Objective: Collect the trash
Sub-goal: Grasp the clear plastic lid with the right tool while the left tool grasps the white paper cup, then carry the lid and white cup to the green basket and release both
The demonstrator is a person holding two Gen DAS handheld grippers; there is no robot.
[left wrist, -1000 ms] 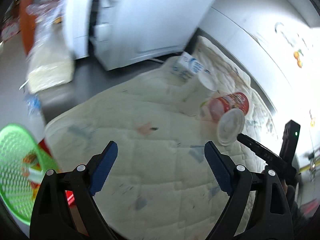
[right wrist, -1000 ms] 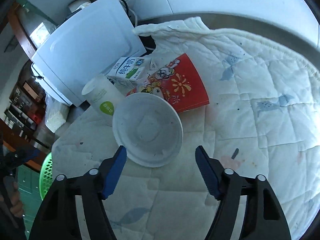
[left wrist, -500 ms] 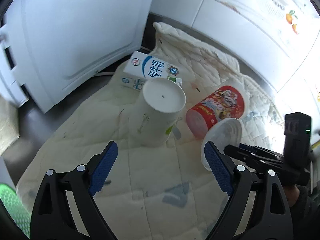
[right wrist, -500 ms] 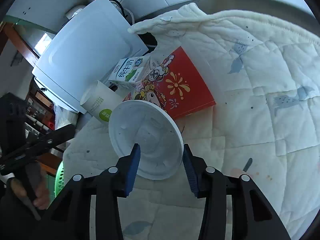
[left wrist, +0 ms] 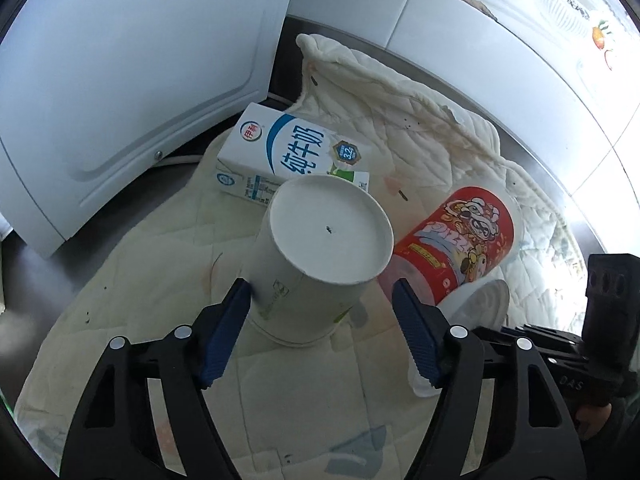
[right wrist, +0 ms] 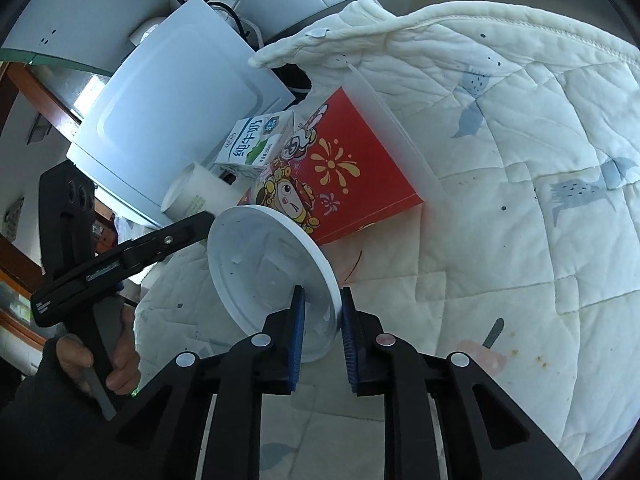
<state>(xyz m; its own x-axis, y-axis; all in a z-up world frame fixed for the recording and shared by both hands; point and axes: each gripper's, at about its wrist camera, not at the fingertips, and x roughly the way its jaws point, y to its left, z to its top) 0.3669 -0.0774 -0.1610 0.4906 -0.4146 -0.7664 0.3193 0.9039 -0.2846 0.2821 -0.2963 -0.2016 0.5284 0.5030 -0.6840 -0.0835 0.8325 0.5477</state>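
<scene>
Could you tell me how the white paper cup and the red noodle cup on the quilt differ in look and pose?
The white paper cup is plain white with a small green mark, while the red noodle cup bears bright cartoon printing. The white paper cup stands upside down, its base upward; the red noodle cup lies on its side. The closing left gripper straddles the white paper cup; no gripper straddles the red noodle cup. Both rest on the quilt.
</scene>
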